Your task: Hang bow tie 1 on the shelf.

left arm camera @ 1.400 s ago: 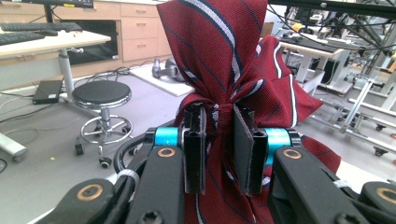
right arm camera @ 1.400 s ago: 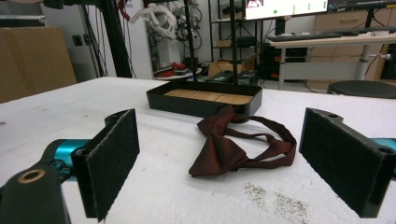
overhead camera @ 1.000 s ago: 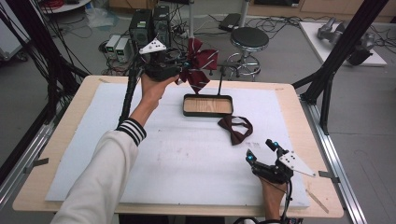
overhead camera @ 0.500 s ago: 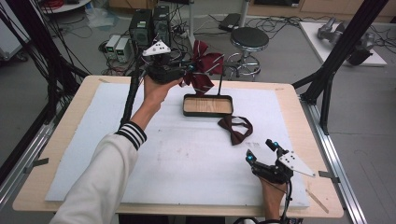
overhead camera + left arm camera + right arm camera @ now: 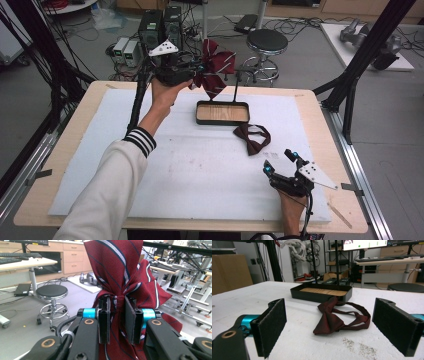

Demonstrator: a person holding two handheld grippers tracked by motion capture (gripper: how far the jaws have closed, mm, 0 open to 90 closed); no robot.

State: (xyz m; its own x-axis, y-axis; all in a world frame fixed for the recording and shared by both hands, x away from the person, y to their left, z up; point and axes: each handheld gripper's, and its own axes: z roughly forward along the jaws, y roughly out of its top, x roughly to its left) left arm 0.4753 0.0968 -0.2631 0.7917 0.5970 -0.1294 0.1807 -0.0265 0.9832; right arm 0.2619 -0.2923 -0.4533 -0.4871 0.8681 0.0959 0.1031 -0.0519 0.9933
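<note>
While the left gripper (image 5: 196, 75) pinches the knot of the striped bow tie (image 5: 122, 277) above the black tray (image 5: 222, 120), it is lifted high. The right gripper (image 5: 281, 164) rests on the table (image 5: 75, 125) with jaws wide, near the dark bow tie (image 5: 337, 316).

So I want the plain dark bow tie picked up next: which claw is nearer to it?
Right. The right claw sits just short of the bow tie; the left claw is raised beyond the tray.

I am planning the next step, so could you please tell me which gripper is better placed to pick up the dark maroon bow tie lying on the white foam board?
Right: the right gripper rests open nearby, facing the dark maroon bow tie; the left gripper is clamped on a striped red bow tie.
</note>
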